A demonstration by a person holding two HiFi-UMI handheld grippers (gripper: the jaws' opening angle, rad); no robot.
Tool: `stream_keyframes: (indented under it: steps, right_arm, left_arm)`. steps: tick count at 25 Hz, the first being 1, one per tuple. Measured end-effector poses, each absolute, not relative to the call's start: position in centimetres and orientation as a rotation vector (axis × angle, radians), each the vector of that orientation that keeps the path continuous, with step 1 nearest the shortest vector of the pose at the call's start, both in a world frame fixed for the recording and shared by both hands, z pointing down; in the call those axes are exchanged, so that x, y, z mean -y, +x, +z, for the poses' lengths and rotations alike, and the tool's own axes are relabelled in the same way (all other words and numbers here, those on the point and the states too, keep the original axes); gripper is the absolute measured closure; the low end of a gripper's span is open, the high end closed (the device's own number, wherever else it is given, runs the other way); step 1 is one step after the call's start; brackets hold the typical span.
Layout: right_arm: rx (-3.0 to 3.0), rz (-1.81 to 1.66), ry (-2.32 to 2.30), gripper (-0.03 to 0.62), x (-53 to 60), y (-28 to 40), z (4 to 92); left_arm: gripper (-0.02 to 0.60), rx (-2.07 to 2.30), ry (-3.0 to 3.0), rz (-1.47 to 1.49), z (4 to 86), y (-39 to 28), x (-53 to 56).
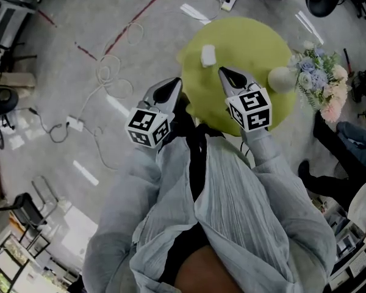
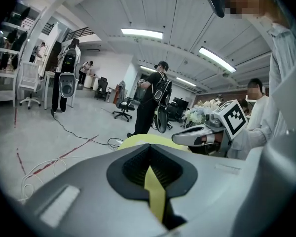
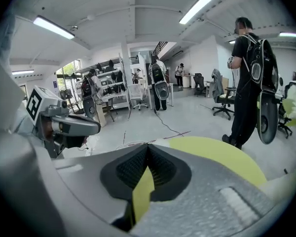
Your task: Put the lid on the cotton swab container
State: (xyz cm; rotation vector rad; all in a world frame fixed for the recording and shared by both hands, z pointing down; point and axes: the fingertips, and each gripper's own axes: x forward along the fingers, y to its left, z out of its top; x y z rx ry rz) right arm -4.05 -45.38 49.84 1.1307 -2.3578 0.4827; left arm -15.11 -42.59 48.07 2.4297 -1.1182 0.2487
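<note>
**Inspector:** Report the left side first.

**Assessor:** The left tool point(image 1: 174, 85) hangs at the left edge of the round yellow-green worktop point(image 1: 250, 35). Its jaws are pressed together with nothing between them.

**Inspector:** And on the worktop?

**Assessor:** A small white item point(image 1: 208, 55) lies toward the far side. The right tool point(image 1: 223, 71) is just beside it, also closed and empty. A pale round item point(image 1: 280, 79) sits at the right rim, next to the flowers point(image 1: 320, 78). They are too small to tell which is the lid and which the cotton swab container.

**Inspector:** How will they handle?

**Assessor:** My judgement is light, smooth plastic that is likely to skid. Pinch the lid gently across its rim and steady the container with the other tool.
</note>
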Motion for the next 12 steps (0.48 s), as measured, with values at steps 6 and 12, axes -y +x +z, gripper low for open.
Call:
stream_keyframes:
  steps: [6, 12]
  right_arm:
    - [2.42, 0.473, 1.178, 0.592, 43.3, -1.7, 48.2]
    - [2.473, 0.424, 1.231, 0.592, 41.4, 0.5, 45.9]
  left_arm:
    - [0.568, 1.121, 2.481, 0.232, 46.4, -13.1, 41.3]
    - [0.568, 1.115, 2.528, 0.208, 44.6, -11.4, 40.0]
